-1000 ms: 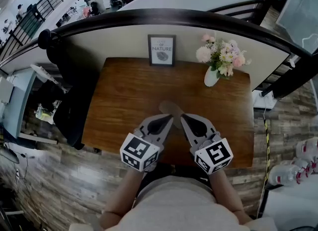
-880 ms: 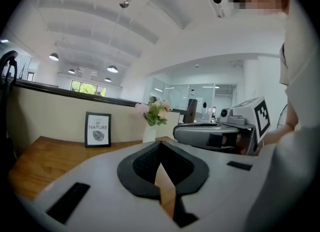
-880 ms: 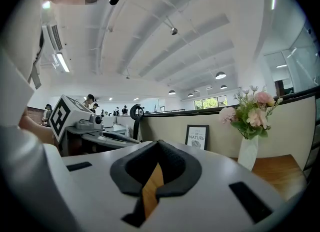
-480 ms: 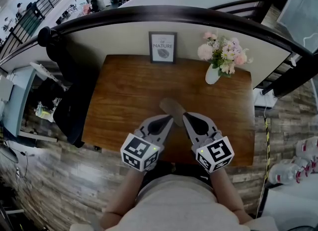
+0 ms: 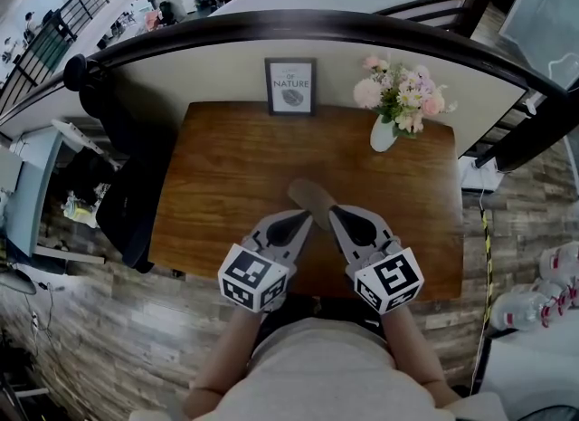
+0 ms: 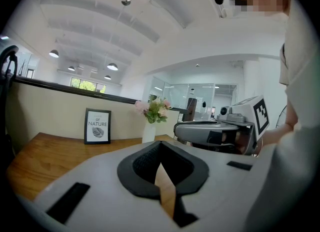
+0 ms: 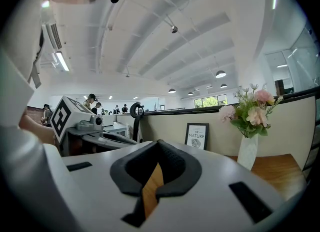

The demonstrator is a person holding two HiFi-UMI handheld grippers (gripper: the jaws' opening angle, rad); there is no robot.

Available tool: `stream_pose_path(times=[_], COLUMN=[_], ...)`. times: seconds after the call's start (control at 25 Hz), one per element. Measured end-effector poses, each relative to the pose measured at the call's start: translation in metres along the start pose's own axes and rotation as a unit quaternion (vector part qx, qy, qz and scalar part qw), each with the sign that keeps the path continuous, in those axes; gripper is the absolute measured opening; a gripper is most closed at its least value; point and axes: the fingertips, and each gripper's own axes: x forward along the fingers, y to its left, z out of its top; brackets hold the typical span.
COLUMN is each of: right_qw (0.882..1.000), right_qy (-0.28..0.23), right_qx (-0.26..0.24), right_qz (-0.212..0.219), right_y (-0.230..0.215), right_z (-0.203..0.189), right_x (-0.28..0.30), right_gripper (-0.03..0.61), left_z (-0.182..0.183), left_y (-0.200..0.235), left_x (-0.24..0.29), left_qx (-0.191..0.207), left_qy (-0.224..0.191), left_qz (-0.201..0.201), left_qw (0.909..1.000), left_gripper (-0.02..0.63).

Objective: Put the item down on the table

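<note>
Item (image 5: 310, 198): a flat, tan-brown oblong is seen lying on the wooden table (image 5: 217, 170), a little toward 6 o'clock from the tabletop's middle; its kind cannot be made out.
Item and tongs: the oblong's near end lies at the two tips, with the left tip at its 7 o'clock and the right tip at its 5 o'clock; whether it is touched cannot be told.
Left gripper (image 5: 304, 218): it is held low over the table's 6 o'clock edge; its jaws are seen together in the left gripper view, with only a sliver of wood colour showing through the slit behind them.
Right gripper (image 5: 333, 215): it is held just beside the left one, toward 3 o'clock; its jaws are brought fully together and nothing is seen clamped.
Marker cubes: one is carried at the rear of each gripper, toward the person's body.
Framed print (image 5: 291, 87): it is stood upright at the table's 12 o'clock edge, against the low wall.
Vase of flowers (image 5: 384, 136): it is placed upright at 2 o'clock, near the far right corner, well apart from the item.
</note>
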Motion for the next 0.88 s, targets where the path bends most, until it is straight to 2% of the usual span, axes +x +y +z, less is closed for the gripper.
stream_pose_path(times=[0.88], right_qw=[1.000], right_qy=[0.011], right_qx=[0.003], right_qz=[0.001], right_y=[0.0015], right_z=[-0.0057], right_x=[0.0002], right_gripper=[0.009], left_z=[-0.0014], left_y=[0.0012], left_x=[0.0002], left_qx=[-0.001], left_qy=[0.004], left_qz=[-0.006], left_qw=[1.0000], left_gripper=[0.012])
